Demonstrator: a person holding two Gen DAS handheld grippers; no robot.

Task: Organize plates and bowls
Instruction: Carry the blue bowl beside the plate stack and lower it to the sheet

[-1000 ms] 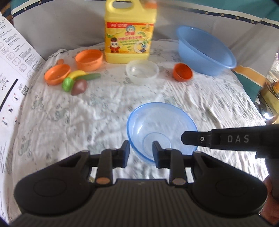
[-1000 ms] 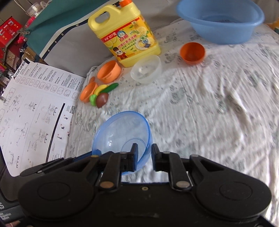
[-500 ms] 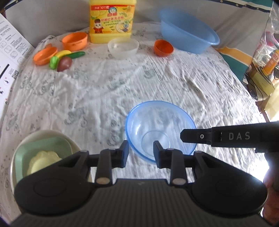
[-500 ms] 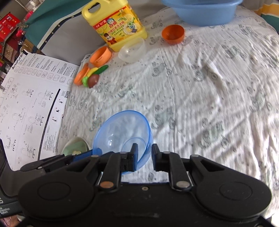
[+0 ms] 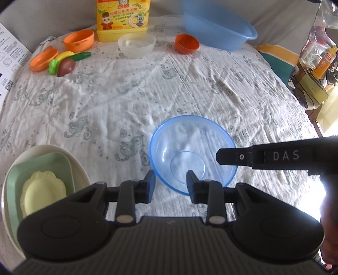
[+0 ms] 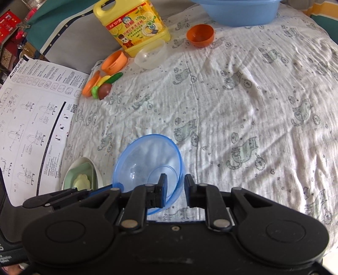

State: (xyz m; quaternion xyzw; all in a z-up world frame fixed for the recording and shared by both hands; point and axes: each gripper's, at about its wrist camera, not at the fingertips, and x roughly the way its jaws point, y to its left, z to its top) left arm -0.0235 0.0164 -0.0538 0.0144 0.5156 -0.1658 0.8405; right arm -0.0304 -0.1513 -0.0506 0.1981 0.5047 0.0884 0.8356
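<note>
Both grippers are gripping the rim of one clear blue bowl (image 5: 192, 154), holding it above the cat-print cloth (image 5: 147, 91). The left gripper (image 5: 170, 183) is pinching the near rim, one finger inside and one outside. The right gripper (image 6: 174, 187) is clamping the right rim likewise, though whether its outer pad is actually touching is hard to tell. Just left, three plates are sitting nested: a white plate (image 5: 78, 167) carrying a green plate (image 5: 14, 182) and a pale yellow plate (image 5: 43, 194). At the far edge, two orange cups (image 5: 79, 40), one orange bowl (image 5: 187, 43), one frosted bowl (image 5: 136, 45), one blue basin (image 5: 217, 31) and one yellow detergent jug (image 5: 121, 18) are standing beside four toy vegetables (image 5: 66, 61).
</note>
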